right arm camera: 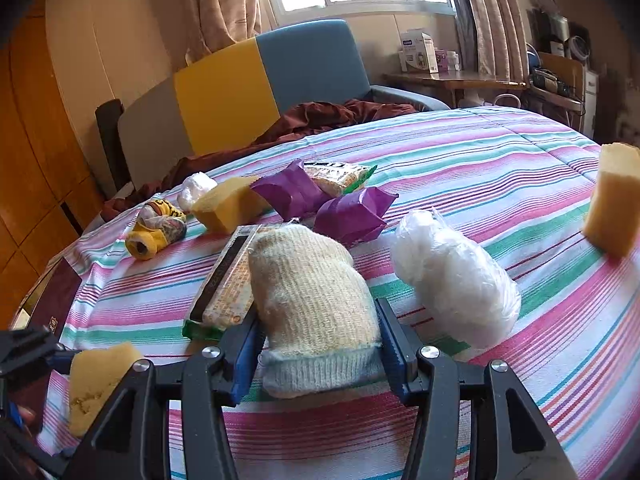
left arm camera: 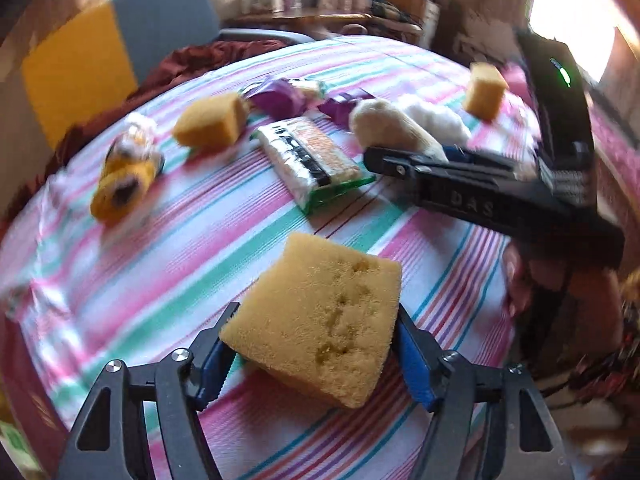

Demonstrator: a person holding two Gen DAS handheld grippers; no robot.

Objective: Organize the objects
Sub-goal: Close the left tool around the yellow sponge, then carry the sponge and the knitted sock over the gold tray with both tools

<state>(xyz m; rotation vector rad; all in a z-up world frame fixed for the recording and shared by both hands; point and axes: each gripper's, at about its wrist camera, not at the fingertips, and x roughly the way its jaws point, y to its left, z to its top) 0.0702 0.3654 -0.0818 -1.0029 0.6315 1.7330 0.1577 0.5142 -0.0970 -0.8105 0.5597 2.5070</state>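
My left gripper (left arm camera: 316, 360) is shut on a yellow sponge block (left arm camera: 320, 320), its blue pads against both sides, low over the striped bedspread (left arm camera: 160, 280). The same sponge (right arm camera: 96, 384) shows at the bottom left of the right wrist view. My right gripper (right arm camera: 320, 360) is shut on a rolled cream knitted sock (right arm camera: 312, 296) with a pale blue cuff. In the left wrist view that sock (left arm camera: 380, 124) sits at the tip of the black right gripper (left arm camera: 394, 148), right of centre.
Spread over the bed are two more sponges (right arm camera: 228, 204) (right arm camera: 612, 200), two purple packets (right arm camera: 288, 192) (right arm camera: 352, 212), a cracker packet (right arm camera: 228, 280), a white plastic bundle (right arm camera: 452, 272) and a yellow rolled sock (right arm camera: 156, 228). A yellow and blue chair (right arm camera: 260, 80) stands behind the bed.
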